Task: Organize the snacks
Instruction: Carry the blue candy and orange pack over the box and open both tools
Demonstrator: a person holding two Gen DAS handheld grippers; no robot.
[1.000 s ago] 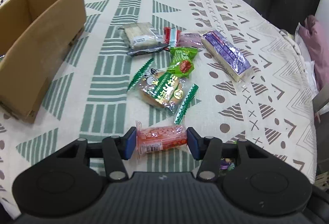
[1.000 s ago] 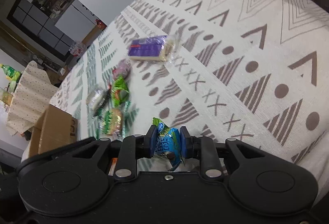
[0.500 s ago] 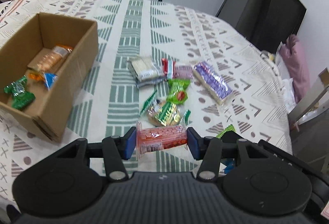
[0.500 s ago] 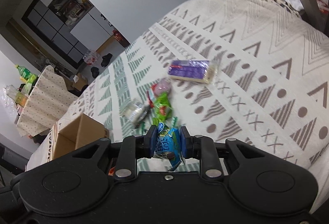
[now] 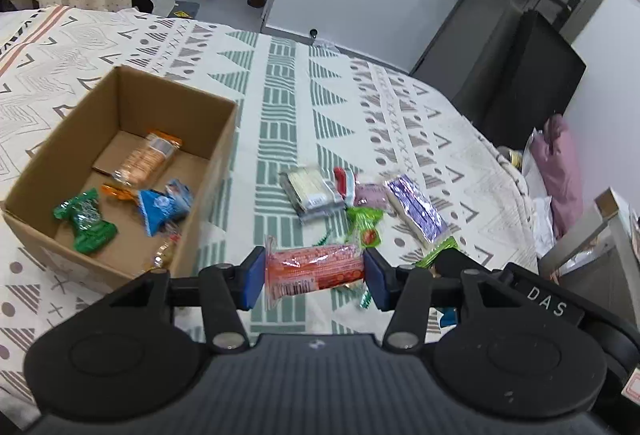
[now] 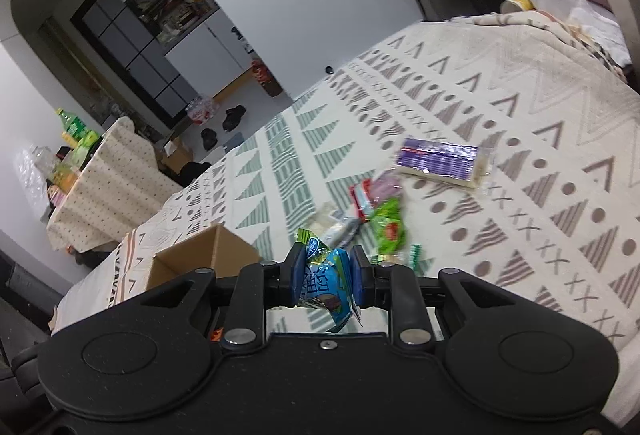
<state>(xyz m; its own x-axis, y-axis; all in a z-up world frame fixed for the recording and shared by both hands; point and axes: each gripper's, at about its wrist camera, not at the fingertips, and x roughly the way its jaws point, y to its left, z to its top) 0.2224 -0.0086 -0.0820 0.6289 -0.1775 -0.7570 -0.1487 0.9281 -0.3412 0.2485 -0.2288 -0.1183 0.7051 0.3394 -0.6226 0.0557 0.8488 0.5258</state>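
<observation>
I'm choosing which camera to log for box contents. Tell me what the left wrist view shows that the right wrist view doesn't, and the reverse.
Only the left wrist view shows the inside of the brown cardboard box, holding a green foil packet and a blue packet, and the left gripper clamping a red tube-shaped snack pack.

Only the right wrist view shows the right gripper clamping a blue-green snack bag.

Both show the purple-wrapped bar and light green packet on the patterned cloth.
</observation>
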